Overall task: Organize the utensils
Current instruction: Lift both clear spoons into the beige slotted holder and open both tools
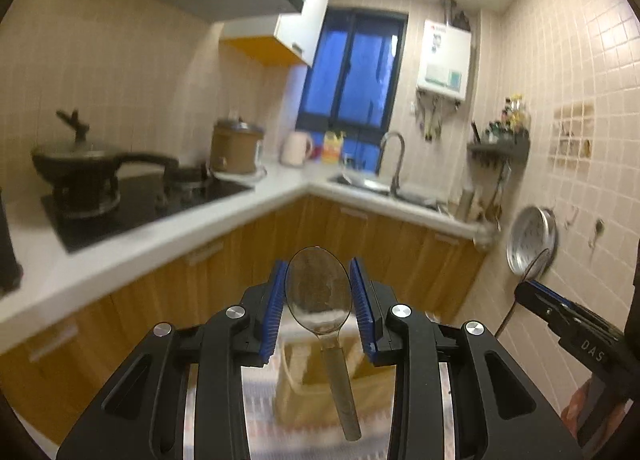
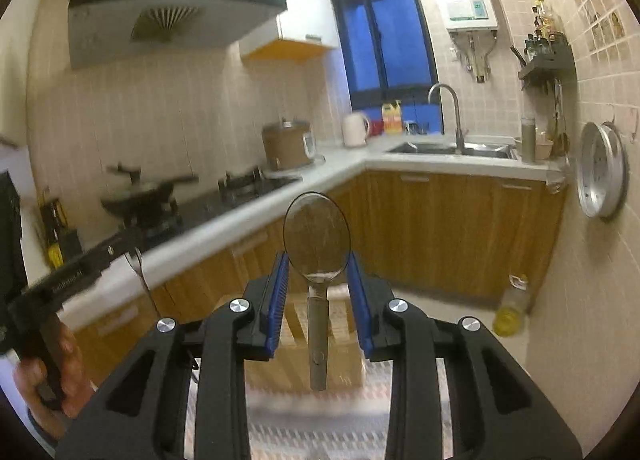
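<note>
A clear plastic spoon with an oval bowl and a grey handle (image 1: 319, 292) was held in the left gripper (image 1: 319, 300). Its blue ribbed pads (image 1: 276, 308) were closed against the bowl's edges, and the handle hung toward 6 o'clock. A second clear plastic spoon of the same pattern (image 2: 317, 238) was held likewise in the right gripper (image 2: 318, 284), gripped lower on the bowl, near the neck.

Both spoons were carried bowl-up in the air, well apart from the white L-shaped countertop (image 1: 168, 232). Holding by the bowl was judged to leave each handle free for lowering into a holder.

Below the grippers, toward 6 o'clock, a pale wooden box-like container (image 2: 320, 340) was seen on a patterned cloth. Whether it was the intended destination could not be told. The black stove top with its lidded wok (image 1: 100, 164) lay at 9 o'clock.
</note>
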The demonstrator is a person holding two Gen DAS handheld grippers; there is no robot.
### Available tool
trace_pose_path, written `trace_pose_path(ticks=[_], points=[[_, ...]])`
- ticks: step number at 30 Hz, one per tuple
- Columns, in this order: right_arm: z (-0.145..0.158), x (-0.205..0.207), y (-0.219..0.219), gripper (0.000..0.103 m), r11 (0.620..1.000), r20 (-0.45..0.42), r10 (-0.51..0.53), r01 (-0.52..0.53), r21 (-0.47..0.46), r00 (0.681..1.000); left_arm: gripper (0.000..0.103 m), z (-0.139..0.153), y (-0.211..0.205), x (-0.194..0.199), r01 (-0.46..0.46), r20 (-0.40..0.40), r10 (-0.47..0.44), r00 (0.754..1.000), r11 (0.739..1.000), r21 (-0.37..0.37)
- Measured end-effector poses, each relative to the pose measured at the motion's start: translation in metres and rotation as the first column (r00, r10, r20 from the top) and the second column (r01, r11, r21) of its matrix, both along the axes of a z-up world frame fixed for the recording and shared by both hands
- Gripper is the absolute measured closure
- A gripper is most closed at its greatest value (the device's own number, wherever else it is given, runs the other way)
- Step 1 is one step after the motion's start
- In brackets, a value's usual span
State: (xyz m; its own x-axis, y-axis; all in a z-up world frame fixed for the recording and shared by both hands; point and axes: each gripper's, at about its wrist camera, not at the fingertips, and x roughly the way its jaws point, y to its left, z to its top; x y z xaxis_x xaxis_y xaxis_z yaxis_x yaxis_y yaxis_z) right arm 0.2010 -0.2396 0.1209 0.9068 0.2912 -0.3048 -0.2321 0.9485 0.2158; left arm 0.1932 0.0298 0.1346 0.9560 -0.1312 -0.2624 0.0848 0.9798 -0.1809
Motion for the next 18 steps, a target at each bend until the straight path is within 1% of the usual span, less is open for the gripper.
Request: trace_pose_path(ticks=[3, 6, 8, 10, 13, 18], points=[[-0.002, 0.026, 0.001, 0.076, 1.000, 0.018, -0.012, 0.012, 0.024, 1.000, 0.073, 0.002, -0.002, 0.019, -0.015, 0.033, 0.016, 0.999, 1.000, -0.012], [-0.018, 0.051, 0.003, 0.076, 0.999, 0.008, -0.027, 0.027, 0.031, 1.000, 0.073, -0.011, -0.005, 0.040, -0.053, 0.059, 0.053, 0.997, 0.999, 0.010], [-0.031, 0.064, 0.003, 0.076, 0.999, -0.005, -0.032, 0.032, 0.034, 0.999, 0.073, -0.020, -0.003, 0.049, -0.063, 0.064, 0.062, 0.996, 0.998, 0.012], [-0.045, 0.074, 0.006, 0.076, 0.999, -0.017, -0.047, 0.048, 0.017, 0.999, 0.073, -0.034, -0.003, 0.058, -0.072, 0.057, 0.071, 0.996, 0.997, 0.014], [-0.066, 0.084, 0.009, 0.076, 0.999, -0.031, -0.053, 0.053, 0.004, 0.998, 0.073, -0.054, -0.006, 0.067, -0.100, 0.049, 0.099, 0.994, 0.994, 0.039], [-0.087, 0.089, 0.014, 0.076, 0.999, -0.055, -0.052, 0.052, -0.006, 0.997, 0.073, -0.078, -0.010, 0.075, -0.088, 0.017, 0.087, 0.996, 0.994, 0.070]])
